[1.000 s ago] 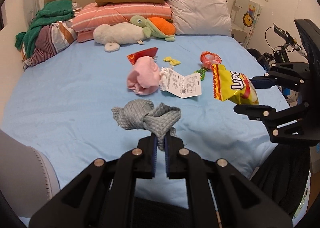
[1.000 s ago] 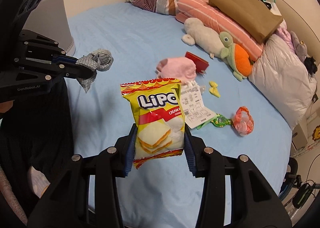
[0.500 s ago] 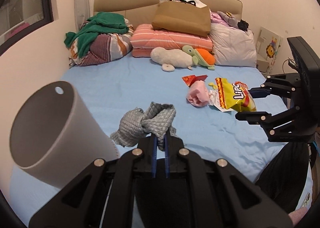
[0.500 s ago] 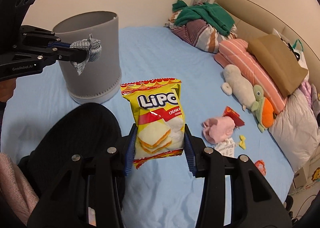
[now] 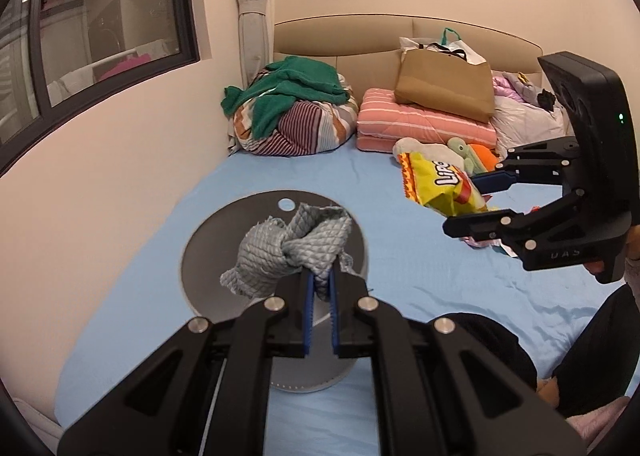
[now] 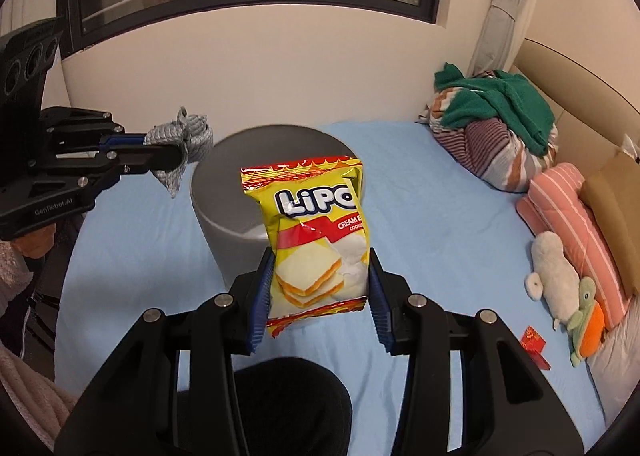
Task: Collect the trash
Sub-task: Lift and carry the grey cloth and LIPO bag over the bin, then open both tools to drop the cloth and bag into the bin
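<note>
A grey round bin stands on the blue bed, its mouth facing up; the same bin shows in the right wrist view. My left gripper is shut on a knotted grey cloth, which hangs over the bin's mouth. My right gripper is shut on a yellow Lipo snack bag, held upright in front of the bin and a little above it. In the left wrist view the snack bag and right gripper hang to the right of the bin.
Pillows, a pile of striped and green cloth, a brown bag and plush toys line the bed's head. A red wrapper lies on the sheet. A wall with a window runs along the bed's far side. A person's dark-clad knee is below.
Both grippers have swung away from the litter in the bed's middle and risen toward the bin. The grey cloth now hangs over the bin's mouth and the snack bag is close in front of it.
</note>
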Motion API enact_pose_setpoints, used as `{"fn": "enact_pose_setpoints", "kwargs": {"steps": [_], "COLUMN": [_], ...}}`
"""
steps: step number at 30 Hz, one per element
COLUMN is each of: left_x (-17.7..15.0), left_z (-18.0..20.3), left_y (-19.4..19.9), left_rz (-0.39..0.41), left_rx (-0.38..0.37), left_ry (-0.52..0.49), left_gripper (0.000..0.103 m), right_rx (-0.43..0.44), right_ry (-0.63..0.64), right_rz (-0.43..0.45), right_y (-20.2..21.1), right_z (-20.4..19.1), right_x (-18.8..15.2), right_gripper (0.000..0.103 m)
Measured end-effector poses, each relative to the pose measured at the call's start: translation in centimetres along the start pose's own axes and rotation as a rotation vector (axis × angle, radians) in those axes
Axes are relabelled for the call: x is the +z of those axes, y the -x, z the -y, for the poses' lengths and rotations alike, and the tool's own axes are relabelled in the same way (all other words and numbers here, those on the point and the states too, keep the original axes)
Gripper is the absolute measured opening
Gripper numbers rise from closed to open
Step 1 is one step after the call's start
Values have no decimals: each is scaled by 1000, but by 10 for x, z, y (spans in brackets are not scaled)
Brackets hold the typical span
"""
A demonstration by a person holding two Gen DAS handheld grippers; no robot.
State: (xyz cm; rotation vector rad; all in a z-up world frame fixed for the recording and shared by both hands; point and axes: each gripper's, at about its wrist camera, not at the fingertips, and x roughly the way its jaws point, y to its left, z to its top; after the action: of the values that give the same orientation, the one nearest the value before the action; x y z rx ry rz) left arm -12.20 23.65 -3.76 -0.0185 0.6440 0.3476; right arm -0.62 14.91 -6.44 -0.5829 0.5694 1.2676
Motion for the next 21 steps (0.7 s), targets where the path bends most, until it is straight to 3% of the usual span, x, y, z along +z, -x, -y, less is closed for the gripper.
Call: {"fn": "enact_pose_setpoints", "kwargs": {"steps": [13, 14, 15, 16, 17, 19, 21], "left_x": [4, 4, 4, 4, 4, 3, 3], "left_z": [-61, -63, -64, -66, -67, -66, -61], "left_y": [-21, -25, -30, -35, -41, -47, -52], "left_rz": [-63, -72, -88, -105, -120, -112, -115], "left_rx": [17, 17, 14, 11, 17, 63, 88], "left_ry": [72, 73, 72, 74, 80, 89, 73], "left_gripper": [8, 12, 13, 23, 53, 85, 85], "right_rx": [121, 129, 129, 119, 111, 121, 129], "right_ry": [43, 46, 46, 43, 38, 37, 29], "right_rz": [-8, -15, -26, -35, -33, -45, -54], "right_y": [-61, -67, -72, -77, -81, -88, -92], "right_z": [-6, -7, -7, -6, -4, -1, 5], "right_x": [76, 80, 82, 83, 83, 82, 79], "right_gripper": [43, 46, 59, 74, 76, 76, 76]}}
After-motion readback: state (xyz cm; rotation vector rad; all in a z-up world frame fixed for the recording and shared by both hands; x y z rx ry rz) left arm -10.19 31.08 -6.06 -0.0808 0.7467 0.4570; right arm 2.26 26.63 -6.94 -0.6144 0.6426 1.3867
